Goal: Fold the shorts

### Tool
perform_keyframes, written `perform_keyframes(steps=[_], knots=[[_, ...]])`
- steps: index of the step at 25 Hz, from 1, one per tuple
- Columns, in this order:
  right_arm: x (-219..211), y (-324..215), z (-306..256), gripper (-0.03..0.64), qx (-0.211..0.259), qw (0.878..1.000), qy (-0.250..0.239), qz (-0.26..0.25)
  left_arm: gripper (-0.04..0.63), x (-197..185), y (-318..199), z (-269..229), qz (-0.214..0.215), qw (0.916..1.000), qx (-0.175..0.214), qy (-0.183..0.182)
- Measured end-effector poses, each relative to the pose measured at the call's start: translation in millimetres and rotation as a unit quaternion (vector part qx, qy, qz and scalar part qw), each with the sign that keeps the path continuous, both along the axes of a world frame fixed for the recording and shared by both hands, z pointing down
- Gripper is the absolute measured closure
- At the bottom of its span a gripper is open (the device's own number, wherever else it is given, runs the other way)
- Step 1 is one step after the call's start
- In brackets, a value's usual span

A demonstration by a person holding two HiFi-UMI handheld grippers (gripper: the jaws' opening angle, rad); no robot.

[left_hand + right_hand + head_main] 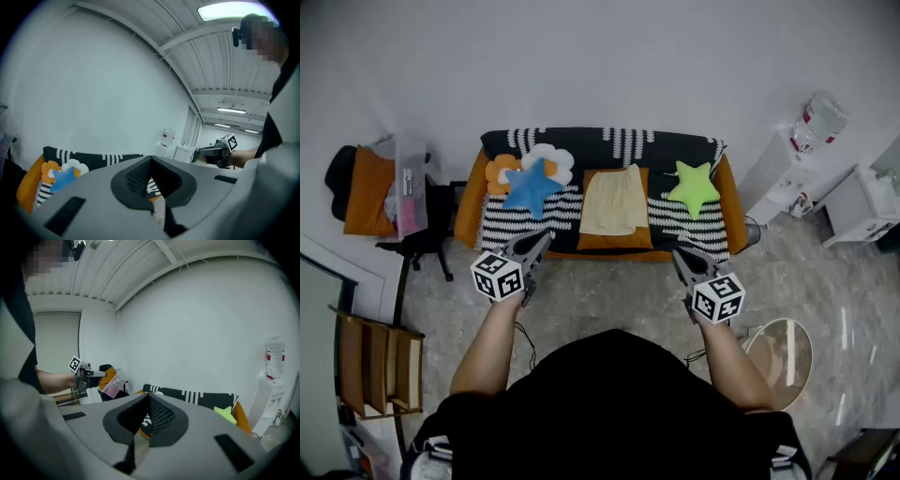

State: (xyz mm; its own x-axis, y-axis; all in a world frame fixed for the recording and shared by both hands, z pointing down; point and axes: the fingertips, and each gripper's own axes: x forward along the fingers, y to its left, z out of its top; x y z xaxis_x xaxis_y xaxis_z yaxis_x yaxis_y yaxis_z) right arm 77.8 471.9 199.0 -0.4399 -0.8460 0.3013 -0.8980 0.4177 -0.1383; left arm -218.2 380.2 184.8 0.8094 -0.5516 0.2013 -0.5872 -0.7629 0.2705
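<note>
1. In front of my chest, above the floor, the left tongs (pixel 542 241) and the right tongs (pixel 679 253) are each pressed together on nothing, tips aimed at the sofa (pixel 591 141).
2. Beyond the tips, the pale yellow shorts (pixel 614 201) lie in the middle of the sofa seat, well apart from both tongs.
3. They look spread flat with no fold in them, so I judge the task not yet begun: reaching, gripping and every fold are left.
4. The sofa is orange under a black-and-white striped cover. A blue star cushion (pixel 530 187) and a flower cushion (pixel 551 157) sit left of the shorts, and a green star cushion (pixel 694 187) sits right.
5. Around it are a pale marbled floor (pixel 609 291) and a white wall, with a water dispenser (pixel 787 159) at far right and a dark chair (pixel 370 187) with orange padding at far left.
</note>
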Motion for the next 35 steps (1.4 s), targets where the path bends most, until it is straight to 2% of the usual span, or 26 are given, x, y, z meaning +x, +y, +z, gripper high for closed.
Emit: perform_keyframes(steps=[5,12,15,19,23,28,35], knots=[[11,-12,-1,0.607,0.002,1.000,0.007,-0.004,0.580,18,-7,-3,0.004,1.0000,0.003,0.000],[33,-28,4,0.607,0.003,1.000,-0.005,0.008,0.580,37,-15,0,-0.006,0.9998,0.003,-0.019],[37,-38,5,0.606,0.005,1.000,0.009,0.005,0.578,41,-21,0,-0.014,0.9998,0.002,-0.016],[46,-54,9,0.498,0.007,1.000,0.025,-0.002,0.573,54,-28,1,-0.014,0.9999,0.001,-0.007],[56,-67,13,0.425,0.008,0.999,0.031,-0.010,0.409,71,-30,2,-0.008,0.9999,0.001,0.006],[69,-85,17,0.343,0.012,0.999,0.039,-0.024,0.344,83,-41,9,-0.028,0.9996,-0.005,-0.005],[91,-112,20,0.328,0.016,0.999,0.035,-0.036,0.318,94,-59,21,-0.064,0.9971,-0.020,-0.034]])
